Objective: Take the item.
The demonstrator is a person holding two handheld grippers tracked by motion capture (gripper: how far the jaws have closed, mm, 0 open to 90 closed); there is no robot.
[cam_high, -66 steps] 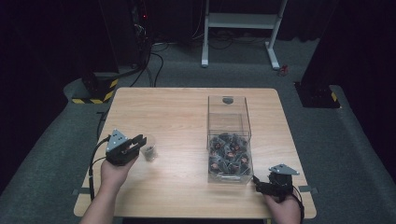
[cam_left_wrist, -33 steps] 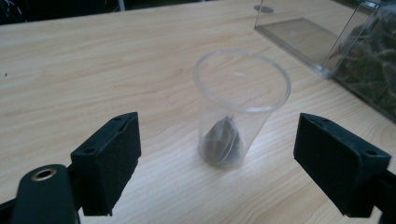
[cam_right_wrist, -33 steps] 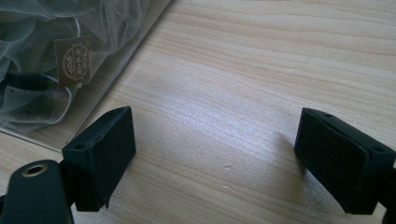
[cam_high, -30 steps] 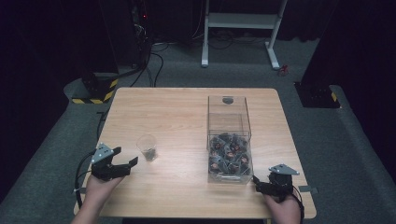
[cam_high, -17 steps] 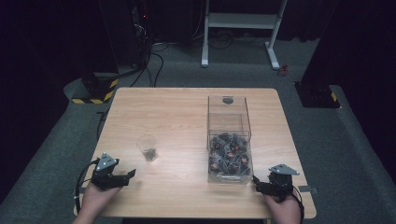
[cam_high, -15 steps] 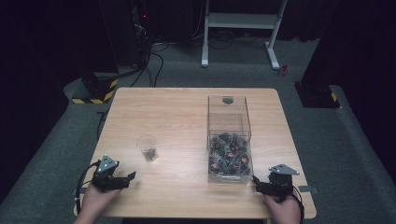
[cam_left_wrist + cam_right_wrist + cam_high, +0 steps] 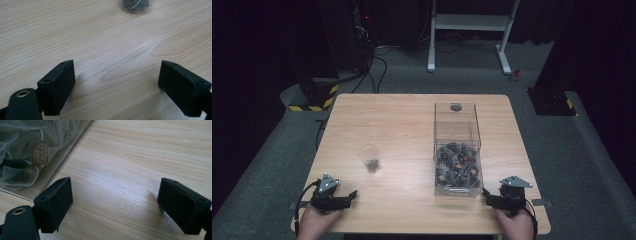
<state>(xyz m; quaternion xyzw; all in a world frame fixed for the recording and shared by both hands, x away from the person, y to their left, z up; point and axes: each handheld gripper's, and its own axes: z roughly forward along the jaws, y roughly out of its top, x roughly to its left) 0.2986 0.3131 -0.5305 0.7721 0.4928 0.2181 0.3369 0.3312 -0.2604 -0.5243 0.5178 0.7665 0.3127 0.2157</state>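
- Left gripper [image 7: 343,198] rests low over the table [image 7: 412,120] at its near left corner, jaws spread wide with nothing between them.
- Cup [image 7: 369,158], with something dark at its bottom, stands upright just beyond that gripper, apart from it.
- Right gripper [image 7: 491,198] sits near right, jaws wide and empty.
- Clear box [image 7: 457,150] of sachets lies just left of it.
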